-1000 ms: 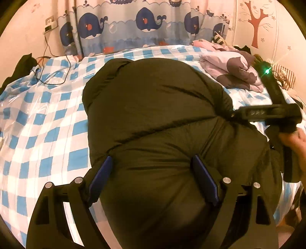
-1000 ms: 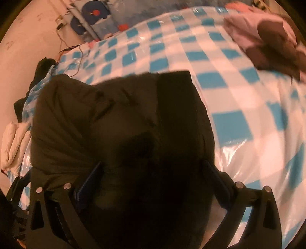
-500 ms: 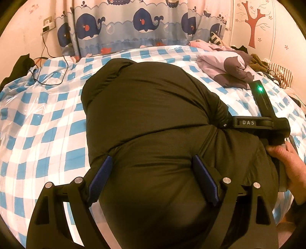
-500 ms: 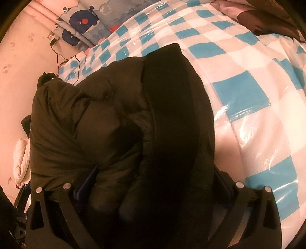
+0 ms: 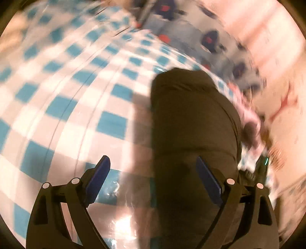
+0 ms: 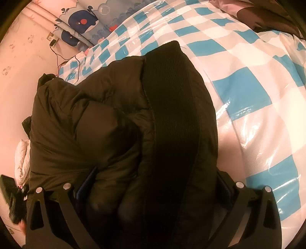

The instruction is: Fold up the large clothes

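Observation:
A dark puffy jacket [image 5: 191,124] lies bundled on the blue-and-white checked bed cover [image 5: 57,107]. My left gripper [image 5: 153,172] hangs over the jacket's left edge, its jaws wide and still opening. Its left pad is over bare cover, its right pad is over the jacket, and neither presses. The right wrist view shows the jacket [image 6: 114,115] with a black ribbed band running up its middle. My right gripper [image 6: 155,182] is open at full width and sunk into the jacket's bulk, which swells between and over its fingers.
A whale-print curtain [image 6: 82,19] and pink wall stand behind the bed. Pink and brown clothes [image 6: 267,15] lie at the far right, a white garment [image 6: 22,159] at the left edge. A black cable [image 6: 59,59] trails onto the cover [image 6: 248,86].
My left gripper swung left off the jacket and rolled, so its view now blurs and shows mostly checked cover. Its jaws widened. The right gripper sank slightly into the jacket.

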`<action>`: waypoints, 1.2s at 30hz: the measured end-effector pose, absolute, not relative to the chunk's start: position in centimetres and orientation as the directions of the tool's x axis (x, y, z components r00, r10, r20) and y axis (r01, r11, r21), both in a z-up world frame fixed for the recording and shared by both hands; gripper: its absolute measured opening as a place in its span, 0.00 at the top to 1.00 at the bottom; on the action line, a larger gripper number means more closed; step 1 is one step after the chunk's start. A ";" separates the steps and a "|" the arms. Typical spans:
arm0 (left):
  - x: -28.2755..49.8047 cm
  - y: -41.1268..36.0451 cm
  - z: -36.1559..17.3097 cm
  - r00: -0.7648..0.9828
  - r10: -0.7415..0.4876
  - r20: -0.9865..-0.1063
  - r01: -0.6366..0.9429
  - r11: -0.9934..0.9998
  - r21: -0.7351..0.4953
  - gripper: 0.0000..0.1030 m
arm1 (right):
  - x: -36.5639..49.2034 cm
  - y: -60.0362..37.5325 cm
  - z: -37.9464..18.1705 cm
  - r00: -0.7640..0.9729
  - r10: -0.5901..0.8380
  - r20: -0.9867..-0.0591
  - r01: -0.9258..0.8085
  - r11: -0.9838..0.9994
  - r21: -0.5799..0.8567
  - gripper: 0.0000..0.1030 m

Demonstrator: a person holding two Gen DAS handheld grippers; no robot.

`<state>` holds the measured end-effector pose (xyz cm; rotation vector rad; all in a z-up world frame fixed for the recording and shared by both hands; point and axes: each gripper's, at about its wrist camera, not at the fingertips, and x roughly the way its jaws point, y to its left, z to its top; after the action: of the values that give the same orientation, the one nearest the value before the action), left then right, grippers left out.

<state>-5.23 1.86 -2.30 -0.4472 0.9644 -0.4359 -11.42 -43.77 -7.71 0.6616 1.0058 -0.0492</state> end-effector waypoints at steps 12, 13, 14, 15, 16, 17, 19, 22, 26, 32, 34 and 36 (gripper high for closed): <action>-4.6 -6.5 -3.9 0.223 -0.753 -0.619 0.351 0.655 -0.669 0.14 | -11.9 -43.6 -7.5 0.574 0.268 -0.774 0.330 0.789 0.518 0.05; -5.0 -6.8 -3.1 0.236 -0.743 -0.626 0.380 0.663 -0.645 0.19 | -12.0 -43.1 -7.3 0.582 0.271 -0.767 0.323 0.789 0.523 0.05; -5.6 -6.8 -2.0 0.257 -0.732 -0.631 0.412 0.673 -0.614 0.22 | -12.1 -42.3 -7.0 0.595 0.277 -0.755 0.307 0.789 0.532 0.05; -5.8 -6.6 -1.2 0.273 -0.727 -0.630 0.429 0.678 -0.597 0.22 | -12.2 -41.3 -6.6 0.606 0.291 -0.741 0.288 0.788 0.545 0.06; -6.1 -6.0 -0.3 0.293 -0.721 -0.628 0.442 0.685 -0.579 0.23 | -12.3 -40.3 -6.4 0.613 0.300 -0.731 0.273 0.788 0.552 0.05; -6.6 -5.2 0.8 0.319 -0.710 -0.628 0.456 0.696 -0.554 0.23 | -12.2 -39.0 -6.1 0.619 0.311 -0.722 0.251 0.792 0.557 0.05; -7.4 -3.0 2.8 0.371 -0.681 -0.632 0.476 0.723 -0.500 0.24 | -11.5 -35.2 -5.3 0.626 0.354 -0.695 0.182 0.800 0.571 0.05; -8.9 2.3 5.6 0.471 -0.604 -0.643 0.455 0.791 -0.410 0.24 | -9.3 -29.2 -4.3 0.616 0.428 -0.661 0.065 0.808 0.585 0.06; -10.2 11.0 5.0 0.552 -0.476 -0.684 0.303 0.879 -0.368 0.23 | -5.7 -20.2 -4.7 0.521 0.462 -0.718 -0.047 0.855 0.516 0.05; -9.9 19.2 0.7 0.538 -0.439 -0.719 0.069 0.873 -0.482 0.24 | -4.1 -15.9 -7.3 0.414 0.431 -0.802 -0.008 0.882 0.470 0.05; -10.1 18.8 2.5 0.611 -0.397 -0.685 0.096 0.896 -0.433 0.24 | -4.3 -16.5 -6.8 0.381 0.423 -0.822 0.005 0.888 0.459 0.05; -9.3 18.0 3.8 0.645 -0.395 -0.654 0.139 0.903 -0.407 0.24 | -4.5 -17.2 -5.8 0.352 0.417 -0.838 0.024 0.891 0.453 0.05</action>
<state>-9.34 18.03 3.80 -0.3363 0.8173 -0.3103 -4.52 -17.25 -5.85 0.4257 1.1925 0.2646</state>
